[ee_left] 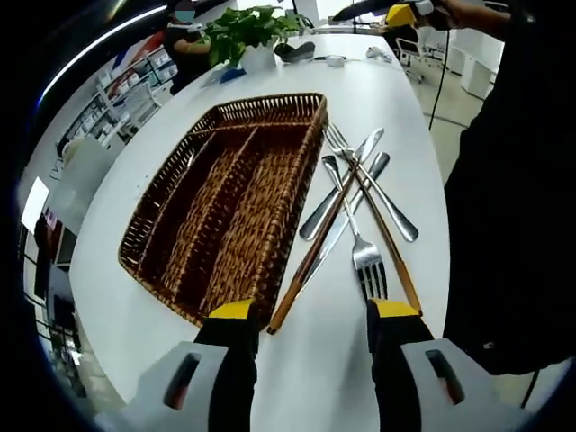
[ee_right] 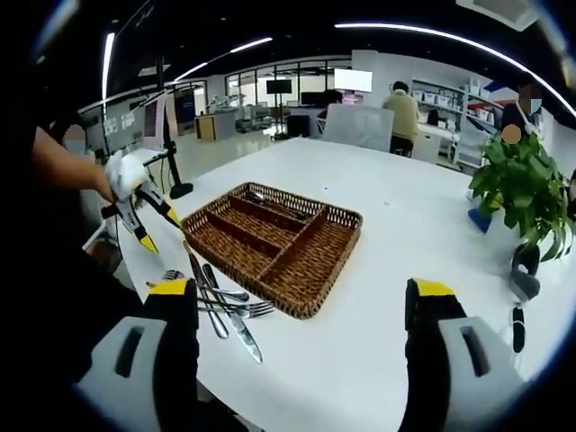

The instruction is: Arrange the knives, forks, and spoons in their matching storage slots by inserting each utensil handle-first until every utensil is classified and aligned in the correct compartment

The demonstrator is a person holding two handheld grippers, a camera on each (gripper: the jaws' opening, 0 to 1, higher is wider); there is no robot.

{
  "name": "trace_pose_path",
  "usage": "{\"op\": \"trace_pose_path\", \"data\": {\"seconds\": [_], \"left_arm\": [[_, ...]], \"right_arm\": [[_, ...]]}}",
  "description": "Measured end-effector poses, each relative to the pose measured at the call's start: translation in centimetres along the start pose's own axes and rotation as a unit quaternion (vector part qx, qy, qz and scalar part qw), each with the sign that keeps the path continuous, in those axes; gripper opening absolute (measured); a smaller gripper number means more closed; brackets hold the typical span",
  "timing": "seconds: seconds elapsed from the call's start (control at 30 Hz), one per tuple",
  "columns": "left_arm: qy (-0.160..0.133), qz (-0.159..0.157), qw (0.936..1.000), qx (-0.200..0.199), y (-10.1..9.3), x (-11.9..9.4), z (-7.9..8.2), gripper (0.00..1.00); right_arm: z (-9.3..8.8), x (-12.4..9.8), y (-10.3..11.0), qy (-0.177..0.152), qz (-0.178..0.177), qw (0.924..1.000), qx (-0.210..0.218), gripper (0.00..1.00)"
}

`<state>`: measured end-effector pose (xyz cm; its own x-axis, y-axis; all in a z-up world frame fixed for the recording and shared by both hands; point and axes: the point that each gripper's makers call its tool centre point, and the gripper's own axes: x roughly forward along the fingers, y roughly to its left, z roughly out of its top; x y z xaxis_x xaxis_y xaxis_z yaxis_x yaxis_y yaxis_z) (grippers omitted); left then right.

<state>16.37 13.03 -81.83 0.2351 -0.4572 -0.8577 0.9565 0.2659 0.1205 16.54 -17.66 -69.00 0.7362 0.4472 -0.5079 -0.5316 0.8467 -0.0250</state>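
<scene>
A brown wicker tray (ee_left: 225, 198) with long compartments lies on the white table (ee_left: 378, 81); its compartments look bare in the left gripper view. To its right lies a crossed pile of utensils (ee_left: 355, 193): forks, spoons and knives, some with wooden handles. My left gripper (ee_left: 315, 310) is open just short of the pile, with one wooden handle end near its left jaw. In the right gripper view the tray (ee_right: 270, 234) lies ahead and the utensils (ee_right: 220, 306) are at the lower left. My right gripper (ee_right: 301, 288) is open over bare table. A gloved hand holds the left gripper (ee_right: 155, 227) above the pile.
A potted plant (ee_left: 247, 31) (ee_right: 522, 180) stands at one end of the table, with small dark objects (ee_right: 517, 328) beside it. A person in dark clothes (ee_left: 504, 180) stands at the table edge by the utensils. Chairs and seated people are beyond the far side.
</scene>
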Motion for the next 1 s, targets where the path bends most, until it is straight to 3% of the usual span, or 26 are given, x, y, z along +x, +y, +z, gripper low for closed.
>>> {"op": "trace_pose_path", "data": {"seconds": [0.1,0.2,0.23,0.27,0.4,0.57,0.73,0.9,1.0], "left_arm": [[0.002,-0.007,1.0,0.006,-0.1,0.6,-0.1,0.47],[0.013,-0.028,0.9995,-0.006,-0.5,1.6,-0.7,0.35],[0.015,-0.027,0.9995,-0.001,-0.4,1.7,-0.8,0.36],[0.018,-0.009,0.9993,0.033,0.2,2.1,-0.9,0.37],[0.024,-0.012,0.998,0.057,0.1,2.8,-1.0,0.39],[0.023,-0.024,0.9984,0.047,0.4,3.6,-1.1,0.32],[0.032,-0.036,0.9972,0.058,-0.1,3.8,-1.3,0.32],[0.038,-0.055,0.9973,0.03,-0.6,3.7,-1.7,0.29],[0.035,-0.048,0.9969,0.05,-0.6,3.8,-1.7,0.3]], "right_arm": [[-0.1,0.0,0.0,0.002,0.001,1.0,-0.001,0.98],[-0.1,0.0,-0.1,0.003,0.001,1.0,-0.002,0.98],[-0.1,0.0,-0.1,0.003,0.001,1.0,-0.002,0.97],[-0.1,0.0,-0.1,0.004,0.001,1.0,-0.003,0.97],[0.0,0.0,0.0,0.007,0.002,0.9999,-0.007,0.97],[-0.1,0.0,0.1,0.01,0.003,0.9999,-0.011,0.97],[-0.1,0.1,0.0,0.009,-0.001,0.9999,-0.008,0.97],[-0.2,0.3,0.2,0.01,0.002,0.9999,-0.007,0.97],[-0.3,0.4,0.3,0.011,0.003,0.9999,-0.007,0.96]]}}
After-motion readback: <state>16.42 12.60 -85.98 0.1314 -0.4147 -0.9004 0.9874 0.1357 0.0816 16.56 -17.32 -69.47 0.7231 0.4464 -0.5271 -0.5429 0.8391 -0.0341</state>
